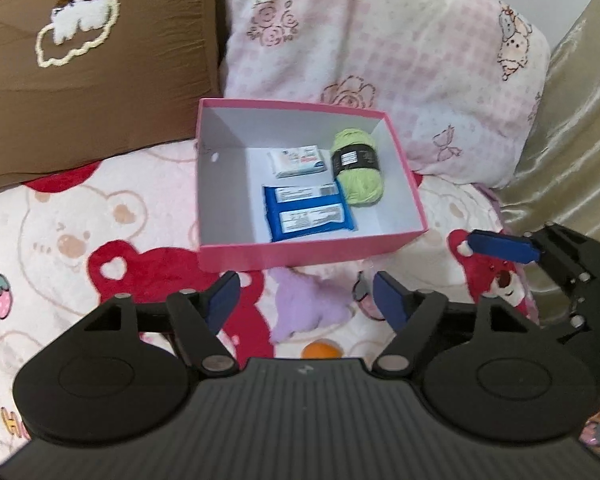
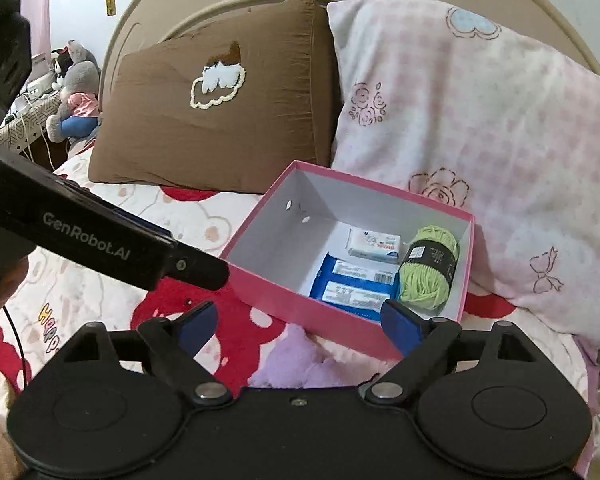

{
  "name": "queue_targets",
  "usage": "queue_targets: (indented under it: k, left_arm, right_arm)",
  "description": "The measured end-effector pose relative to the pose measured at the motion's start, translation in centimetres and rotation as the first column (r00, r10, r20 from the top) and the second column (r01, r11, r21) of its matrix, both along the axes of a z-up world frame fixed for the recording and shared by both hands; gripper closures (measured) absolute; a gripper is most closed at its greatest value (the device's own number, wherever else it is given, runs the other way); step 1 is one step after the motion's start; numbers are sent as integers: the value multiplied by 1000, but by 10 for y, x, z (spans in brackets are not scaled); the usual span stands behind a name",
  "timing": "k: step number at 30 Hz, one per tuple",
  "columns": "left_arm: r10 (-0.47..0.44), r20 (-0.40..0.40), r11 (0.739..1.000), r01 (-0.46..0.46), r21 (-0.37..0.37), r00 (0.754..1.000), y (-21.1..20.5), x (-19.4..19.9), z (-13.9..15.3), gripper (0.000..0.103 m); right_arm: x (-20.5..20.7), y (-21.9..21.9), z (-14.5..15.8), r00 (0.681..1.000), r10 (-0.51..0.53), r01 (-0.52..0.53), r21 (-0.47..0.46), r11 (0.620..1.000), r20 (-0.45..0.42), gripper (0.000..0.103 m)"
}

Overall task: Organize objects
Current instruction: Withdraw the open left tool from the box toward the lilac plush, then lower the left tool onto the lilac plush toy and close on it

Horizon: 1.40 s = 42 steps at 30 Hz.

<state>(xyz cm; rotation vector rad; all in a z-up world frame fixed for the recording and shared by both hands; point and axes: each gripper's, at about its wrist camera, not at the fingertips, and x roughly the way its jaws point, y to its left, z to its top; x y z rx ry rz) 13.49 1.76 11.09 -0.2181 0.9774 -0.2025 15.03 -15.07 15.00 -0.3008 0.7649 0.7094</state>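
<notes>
An open pink box [image 1: 300, 256] [image 2: 284, 300] rests on the bed just ahead of both grippers. Inside lie a green yarn ball [image 1: 358, 170] [image 2: 430, 268] with a black band, a white tissue pack [image 1: 298, 162] [image 2: 376, 244] and a blue wipes pack [image 1: 310, 212] [image 2: 354, 284]. My left gripper [image 1: 306, 298] is open and empty, short of the box's near wall. My right gripper [image 2: 300, 326] is open wide, empty, at the box's near corner. The right gripper's blue finger [image 1: 500, 244] shows at the right in the left wrist view.
The bed has a pink blanket with red bear prints [image 1: 60, 248]. A brown pillow [image 2: 220, 112] and a pink checked pillow [image 2: 480, 120] lean behind the box. A purple soft piece [image 1: 308, 304] and a small orange object [image 1: 320, 350] lie under my left gripper. Plush toys [image 2: 76, 92] sit far left.
</notes>
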Motion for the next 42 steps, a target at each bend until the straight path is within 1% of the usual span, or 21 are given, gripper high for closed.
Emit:
queue_targets:
  k: [2,6,8,13,17,18,19,21,24,26,29,31,32,34,36,38,40,42]
  left_arm:
    - [16,-2,1000,-16,5,1000,4,-6,-4,23]
    - [28,-20,1000,-28,-8,999,10,-14,-17,19]
    - [50,-21,999,-51,-11,999,11,-18,-21,16]
    - [72,-15,997,-72,43,997,12,-29,-30,11]
    - [54,-14,997,-53,59,998,11,-33,-45,10]
    - [68,-13,996,-67,62,998,12,-33,-50,10]
    - [86,-8,994,-86,60,996,12,-35,-54,10]
    - [78,-19,996,-77,41,997,14,-36,-65,10]
    - [78,-29,997,-78,11,997,19,-39,-79,10]
    - [70,-17,997,-70,18,997,20,-39,-86,10]
    - [79,14,997,-79,15,997,21,-38,-92,10]
    - [57,33,998,-57,2,998,22,-38,-96,10]
    - [40,40,999,-41,8,998,22,-39,-98,10]
    - [18,50,1000,-18,7,999,25,-39,-102,10]
    - [19,49,1000,-18,-10,999,30,-38,-108,10]
    - [18,60,1000,-17,-12,998,33,-36,-112,10]
    - [24,75,1000,-24,-8,997,35,-35,-116,10]
    - [44,68,999,-42,-27,997,37,-32,-123,10]
  right_arm:
    - [-2,-1,-1,1000,-7,7,2,1000,-13,12]
    - [-8,-4,-8,999,-16,16,13,1000,-37,12]
    - [-11,-5,-13,999,-15,17,24,1000,-51,12]
    - [-15,-7,-28,998,-14,16,20,1000,-62,12]
    - [-20,-5,-36,997,-8,11,42,999,-72,12]
    - [-22,-4,-38,997,-6,10,50,999,-74,12]
    - [-24,-4,-40,997,-9,13,56,998,-74,12]
    - [-28,-5,-45,997,-43,48,73,996,-66,12]
    - [-36,-6,-54,997,-69,72,87,994,-35,12]
    - [-38,-7,-63,997,-71,74,101,992,-32,12]
    - [-35,-5,-78,995,-91,95,90,991,-49,12]
    - [-32,-4,-87,994,-92,98,92,991,-65,12]
    - [-31,-4,-92,993,-94,101,95,990,-70,12]
    - [-26,-2,-102,989,-126,133,89,987,-80,12]
    - [-22,-1,-112,986,-139,146,77,986,-88,12]
    - [-20,0,-120,985,-145,151,66,986,-91,12]
    - [-19,1,-125,986,-144,149,58,987,-81,12]
    - [-18,2,-131,986,-151,155,55,986,-72,12]
